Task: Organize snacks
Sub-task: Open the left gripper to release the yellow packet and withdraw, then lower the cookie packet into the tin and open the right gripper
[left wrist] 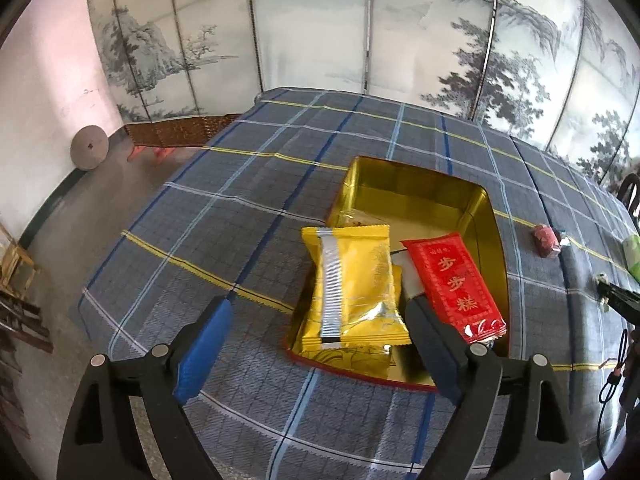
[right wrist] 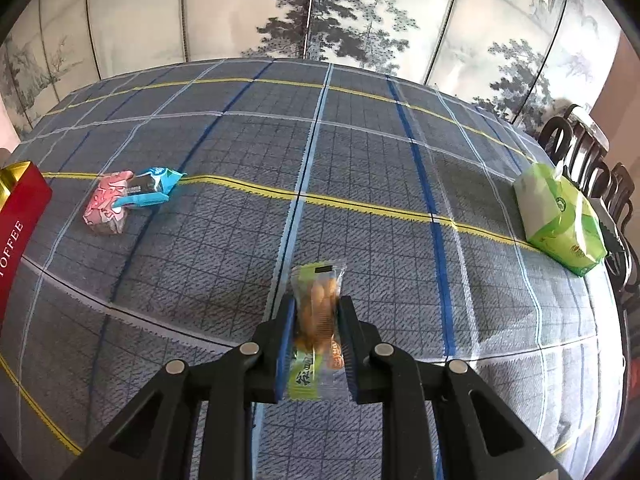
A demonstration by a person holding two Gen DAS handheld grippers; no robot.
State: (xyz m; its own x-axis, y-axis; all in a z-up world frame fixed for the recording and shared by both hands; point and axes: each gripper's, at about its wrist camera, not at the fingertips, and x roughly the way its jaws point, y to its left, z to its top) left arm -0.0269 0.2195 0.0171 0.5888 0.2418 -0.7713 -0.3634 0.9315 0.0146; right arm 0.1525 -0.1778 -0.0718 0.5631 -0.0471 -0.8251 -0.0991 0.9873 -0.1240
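Note:
In the left wrist view a gold-lined red tin (left wrist: 472, 208) lies open on the plaid tablecloth. In it are a yellow snack packet (left wrist: 356, 292) and a red packet (left wrist: 456, 284) leaning on its near side. My left gripper (left wrist: 316, 320) is open and empty, just above the tin's near end. In the right wrist view my right gripper (right wrist: 317, 308) is shut on a clear and green peanut snack packet (right wrist: 318, 312), held above the cloth. A pink packet (right wrist: 106, 204) and a blue packet (right wrist: 150, 188) lie touching at the left.
A green tissue pack (right wrist: 560, 220) lies at the table's right edge, with dark wooden chairs (right wrist: 592, 160) behind it. The tin's red side (right wrist: 18, 224) shows at the far left. A small dark red snack (left wrist: 545, 240) lies right of the tin. A painted folding screen (left wrist: 360, 32) stands behind the table.

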